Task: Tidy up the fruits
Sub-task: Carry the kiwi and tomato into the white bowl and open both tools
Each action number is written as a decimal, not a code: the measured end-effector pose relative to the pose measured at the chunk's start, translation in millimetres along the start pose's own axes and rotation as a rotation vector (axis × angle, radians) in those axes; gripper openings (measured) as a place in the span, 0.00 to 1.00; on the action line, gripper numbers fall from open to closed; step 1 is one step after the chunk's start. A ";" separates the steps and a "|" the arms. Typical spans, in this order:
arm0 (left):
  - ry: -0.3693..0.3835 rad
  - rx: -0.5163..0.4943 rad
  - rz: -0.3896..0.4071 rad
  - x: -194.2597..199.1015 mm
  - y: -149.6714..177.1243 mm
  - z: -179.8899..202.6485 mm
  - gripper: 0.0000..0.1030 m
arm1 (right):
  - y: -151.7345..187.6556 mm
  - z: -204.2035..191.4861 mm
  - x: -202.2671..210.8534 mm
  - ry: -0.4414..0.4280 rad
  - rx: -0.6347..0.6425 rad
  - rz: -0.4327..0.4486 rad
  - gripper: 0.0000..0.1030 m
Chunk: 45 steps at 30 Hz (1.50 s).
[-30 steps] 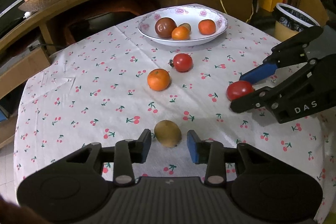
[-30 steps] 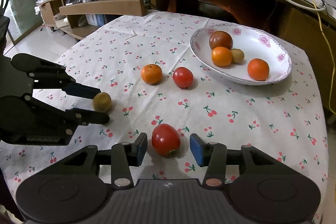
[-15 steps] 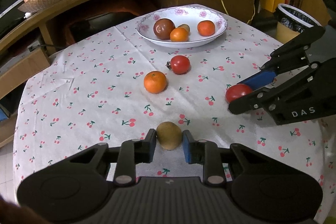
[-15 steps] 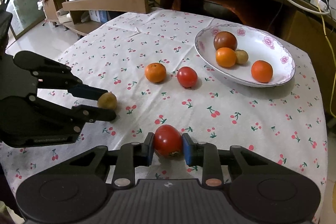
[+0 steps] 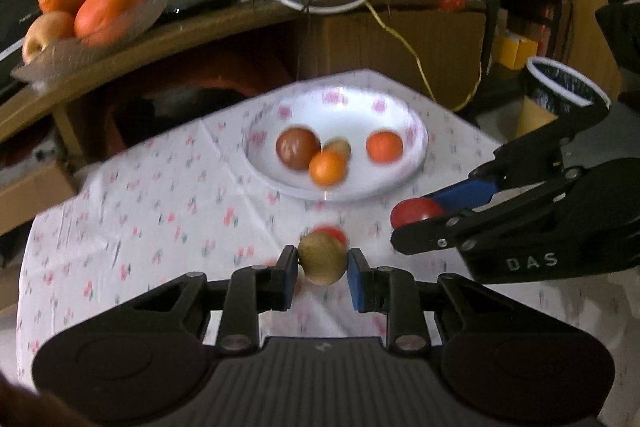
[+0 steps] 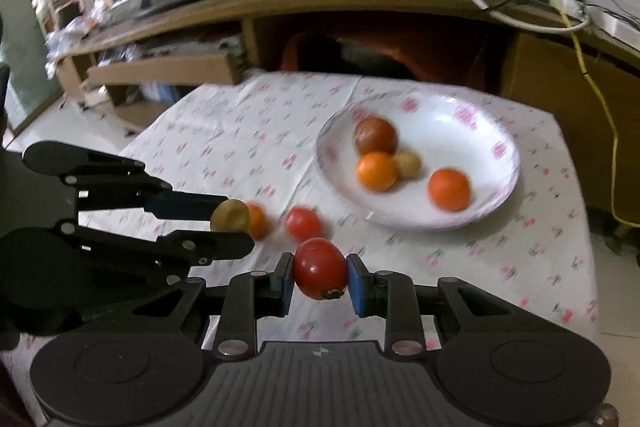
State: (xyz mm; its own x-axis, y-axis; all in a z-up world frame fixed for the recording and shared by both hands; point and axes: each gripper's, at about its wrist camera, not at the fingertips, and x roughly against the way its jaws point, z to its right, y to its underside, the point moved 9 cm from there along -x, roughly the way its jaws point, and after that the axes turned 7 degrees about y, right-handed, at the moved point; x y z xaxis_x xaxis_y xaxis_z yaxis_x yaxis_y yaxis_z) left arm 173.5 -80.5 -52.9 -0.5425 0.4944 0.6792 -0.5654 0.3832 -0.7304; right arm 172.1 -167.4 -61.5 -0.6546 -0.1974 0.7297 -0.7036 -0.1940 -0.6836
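My left gripper [image 5: 322,273] is shut on a brown kiwi [image 5: 322,257] and holds it above the cherry-print tablecloth [image 5: 160,211]. My right gripper [image 6: 319,281] is shut on a red tomato [image 6: 319,274], also lifted. Each gripper shows in the other's view: the tomato [image 5: 416,211] to the right, the kiwi [image 6: 230,215] to the left. A white floral bowl [image 6: 472,131] ahead holds a dark fruit [image 6: 375,135], two oranges and a small kiwi. On the cloth lie a red tomato [image 6: 304,223] and an orange [image 6: 256,221].
A wooden shelf [image 5: 168,31] behind the table carries a glass dish of oranges and an apple [image 5: 80,11], plus cables. A bin [image 5: 560,89] stands at the right past the table edge.
Both grippers closed on their fruit, then lifted them off the cloth and moved forward toward the bowl. The views are now blurred by motion.
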 end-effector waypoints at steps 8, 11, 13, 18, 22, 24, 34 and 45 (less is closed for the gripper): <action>-0.016 0.010 0.021 -31.1 -37.3 -12.1 0.31 | -32.9 30.6 -15.6 0.046 -0.075 0.038 0.27; -0.024 0.017 0.020 -42.2 -43.8 -17.8 0.31 | -38.7 38.8 -23.8 0.054 -0.092 0.035 0.27; -0.028 0.014 0.018 -48.9 -46.6 -19.8 0.31 | -40.2 43.0 -28.8 0.061 -0.095 0.032 0.27; -0.026 0.008 0.007 -63.9 -49.4 -21.6 0.31 | -38.5 53.3 -39.1 0.075 -0.106 0.013 0.27; -0.032 0.022 0.000 -71.6 -48.8 -26.0 0.31 | -40.7 55.4 -43.5 0.072 -0.099 0.017 0.27; -0.039 0.029 0.000 -73.3 -49.2 -28.9 0.31 | -43.6 54.4 -44.1 0.075 -0.091 0.024 0.28; -0.047 0.041 0.004 -74.0 -50.4 -33.4 0.32 | -47.4 51.6 -46.1 0.093 -0.056 0.047 0.29; -0.054 0.053 0.015 -72.0 -52.6 -35.8 0.35 | -49.9 56.4 -41.9 0.114 -0.060 0.070 0.38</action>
State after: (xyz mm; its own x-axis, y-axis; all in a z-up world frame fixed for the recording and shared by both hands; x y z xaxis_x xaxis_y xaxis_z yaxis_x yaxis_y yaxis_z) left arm 264.5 -108.3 -65.9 -0.5829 0.4566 0.6721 -0.5883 0.3334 -0.7367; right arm 250.2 -203.7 -58.6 -0.7274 -0.0978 0.6792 -0.6680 -0.1254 -0.7335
